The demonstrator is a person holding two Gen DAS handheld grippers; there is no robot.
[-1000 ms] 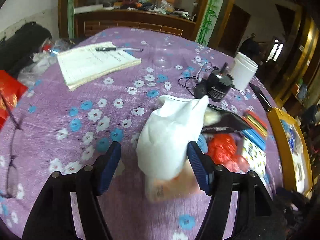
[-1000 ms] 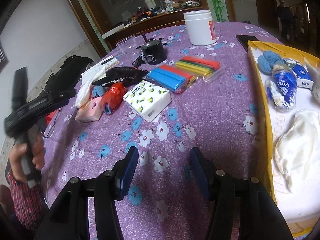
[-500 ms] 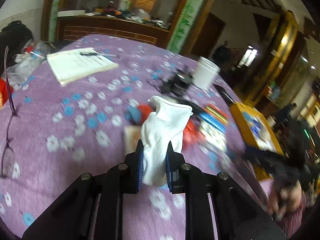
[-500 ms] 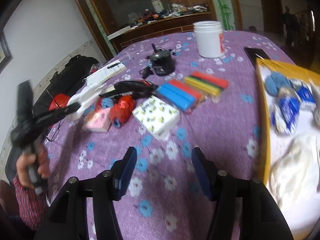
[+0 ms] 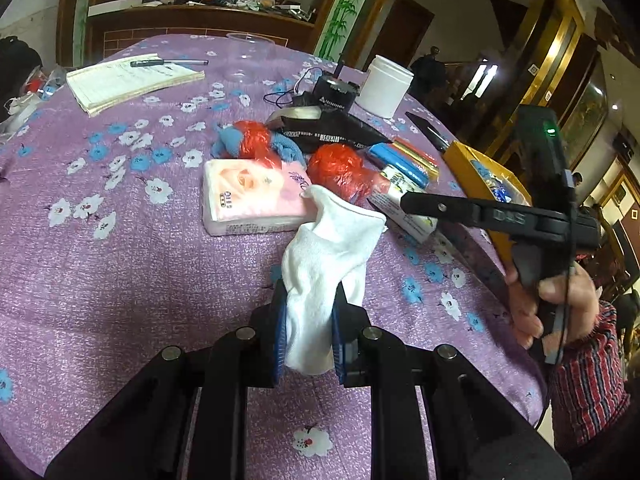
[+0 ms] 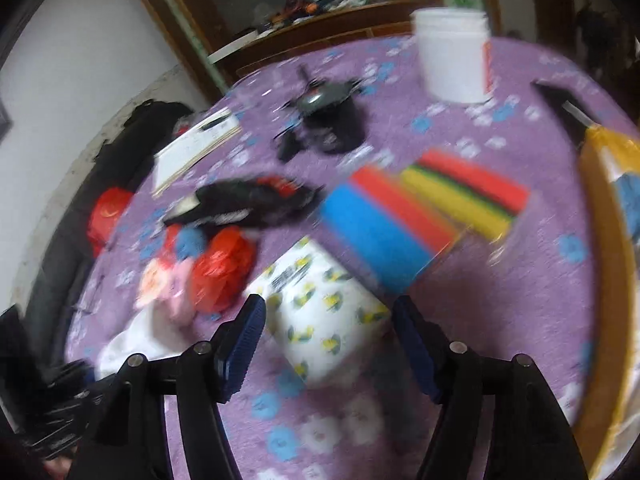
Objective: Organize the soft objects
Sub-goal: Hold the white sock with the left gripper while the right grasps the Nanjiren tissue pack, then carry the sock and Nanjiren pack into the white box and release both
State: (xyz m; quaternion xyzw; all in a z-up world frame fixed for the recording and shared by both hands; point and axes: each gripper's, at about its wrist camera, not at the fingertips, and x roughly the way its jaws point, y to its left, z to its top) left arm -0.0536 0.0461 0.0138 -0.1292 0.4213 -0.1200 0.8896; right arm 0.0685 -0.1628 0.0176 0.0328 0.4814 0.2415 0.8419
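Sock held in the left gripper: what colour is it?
Plain white sock; clearest in the left wrist view.

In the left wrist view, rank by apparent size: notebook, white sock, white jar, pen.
1. white sock, though it is nearest the camera
2. notebook, close to the sock, so unsure
3. white jar
4. pen

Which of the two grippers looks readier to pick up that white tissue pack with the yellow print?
The right gripper. Its jaws stand open with the white yellow-printed tissue pack just ahead between them, and they have just been opening. The left gripper is already shut on the white sock.
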